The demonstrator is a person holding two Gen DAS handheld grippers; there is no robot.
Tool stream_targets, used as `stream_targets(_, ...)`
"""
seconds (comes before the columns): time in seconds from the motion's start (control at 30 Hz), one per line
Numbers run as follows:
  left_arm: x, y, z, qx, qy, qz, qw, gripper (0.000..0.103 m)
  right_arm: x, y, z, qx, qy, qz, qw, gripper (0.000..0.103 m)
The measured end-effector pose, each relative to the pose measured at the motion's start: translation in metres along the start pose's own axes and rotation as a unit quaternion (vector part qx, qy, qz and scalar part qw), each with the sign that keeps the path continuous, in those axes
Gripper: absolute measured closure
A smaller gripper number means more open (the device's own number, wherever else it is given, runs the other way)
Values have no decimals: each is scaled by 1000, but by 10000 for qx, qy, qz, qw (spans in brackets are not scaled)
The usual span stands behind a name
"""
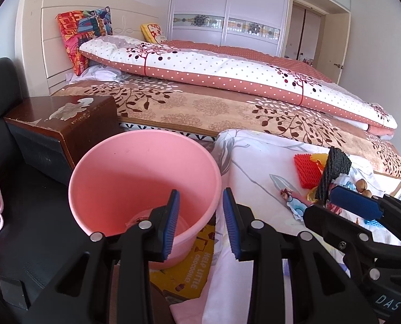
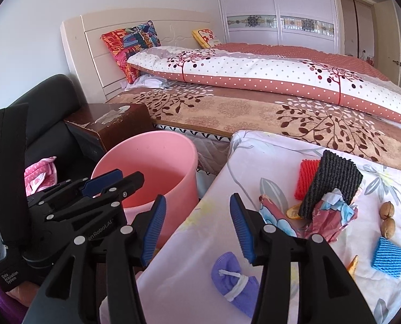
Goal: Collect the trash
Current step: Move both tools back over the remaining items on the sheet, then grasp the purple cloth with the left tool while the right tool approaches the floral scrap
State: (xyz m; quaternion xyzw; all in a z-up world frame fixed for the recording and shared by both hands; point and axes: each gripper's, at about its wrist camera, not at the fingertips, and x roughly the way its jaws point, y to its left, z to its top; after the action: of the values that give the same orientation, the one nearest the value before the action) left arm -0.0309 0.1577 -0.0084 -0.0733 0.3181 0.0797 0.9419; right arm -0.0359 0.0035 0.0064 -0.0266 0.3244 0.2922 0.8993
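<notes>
**Both grippers empty beside the pink bin**

The left gripper (image 1: 201, 222) is held with its blue-padded jaws spread and nothing between them, over the near rim of the round pink plastic bin (image 1: 135, 172), which stands on the floor between a dark wooden nightstand (image 1: 65, 124) and the white floral-sheeted surface (image 2: 254, 156). The right gripper (image 2: 197, 228) is seen spread and empty at that surface's edge. Scattered on it are a crumpled pink-and-blue wrapper (image 2: 332, 216), a black foam net sleeve (image 2: 330, 181) and a purple tied cloth bundle (image 2: 235, 278).
</notes>
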Motion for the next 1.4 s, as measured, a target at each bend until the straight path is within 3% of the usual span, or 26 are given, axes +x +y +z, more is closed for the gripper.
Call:
stream_targets(0.4,-3,-41,-6,444,61,-207,9988,70,-39,-48,-29,370,-78,-389,9985,50)
stream_targets(0.73,-1,-72,-19,806,196,-394,9958,70,-45,-90,-57,943,153,-536,9940,49)
stream_targets(1.4,10,-97,-44,1004,959,-802,9871,70,-38,-117,-93,1500,594,-969,9821,45)
